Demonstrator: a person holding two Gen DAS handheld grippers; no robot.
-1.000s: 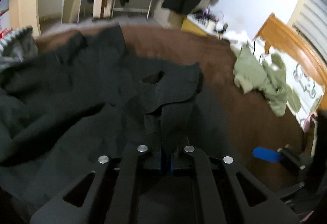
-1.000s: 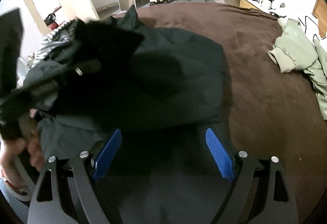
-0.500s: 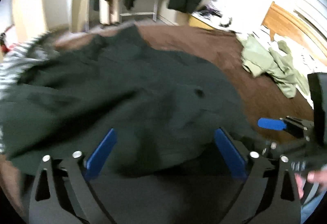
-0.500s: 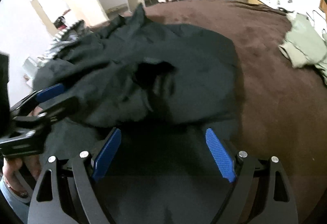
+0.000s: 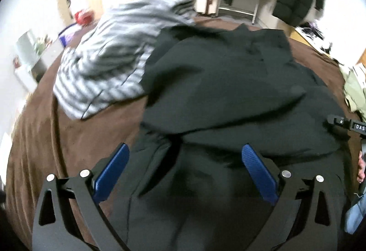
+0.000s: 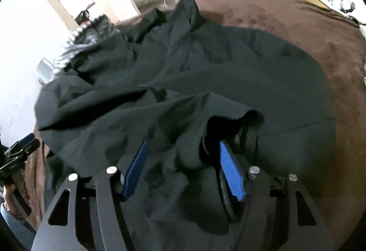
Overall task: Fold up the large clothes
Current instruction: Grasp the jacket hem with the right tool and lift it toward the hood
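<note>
Black cloth, a large jacket (image 5: 228,81), lies spread and rumpled across the middle of the brown bed (image 5: 75,136), its near hem reaching the bed's near edge under both tools and a striped grey garment (image 5: 109,61) touching its left side. Left gripper (image 5: 185,173) hangs released above the hem, blue pads wide apart and gripping nothing. Right gripper (image 6: 183,168) is also parted, with a loose fold of the jacket bunched between its pads, not pinched.
</note>
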